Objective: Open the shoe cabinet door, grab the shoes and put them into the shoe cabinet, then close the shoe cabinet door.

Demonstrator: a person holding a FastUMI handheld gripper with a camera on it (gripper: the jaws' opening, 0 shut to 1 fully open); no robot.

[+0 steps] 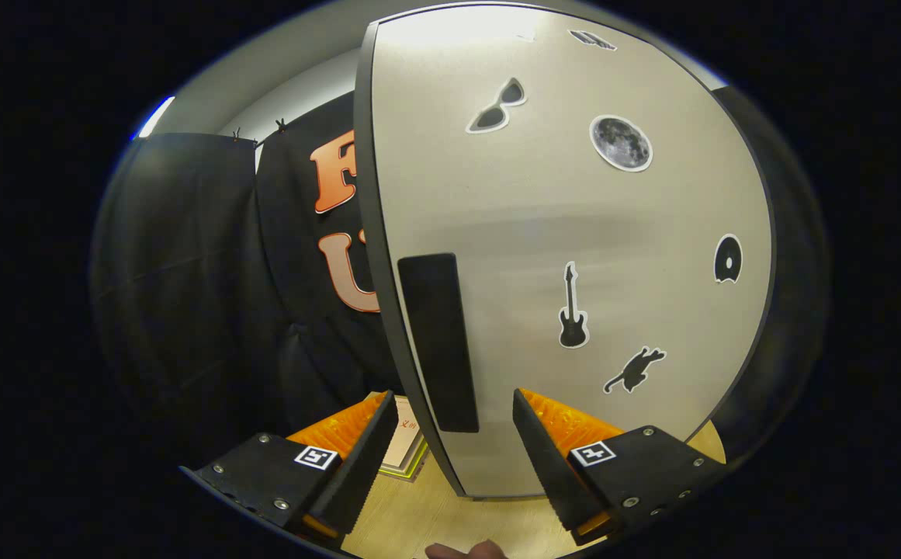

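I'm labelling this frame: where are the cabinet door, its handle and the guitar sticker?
cabinet door (543, 210), gripper view, bare panel.
handle (438, 341), gripper view, middle, just ahead of the open fingers.
guitar sticker (572, 326), gripper view, body.

light: overhead glare on cabinet door (574, 233) top | surroundings dim — edges fisheye-bent | focus: sharp

cabinet door (574, 233) close ahead blocking the way, handle (438, 341) between the spread gripper (454, 423) fingers, open gap beside door's left edge

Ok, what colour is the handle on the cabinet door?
Black, on the pale grey door; handle seen in the gripper view.
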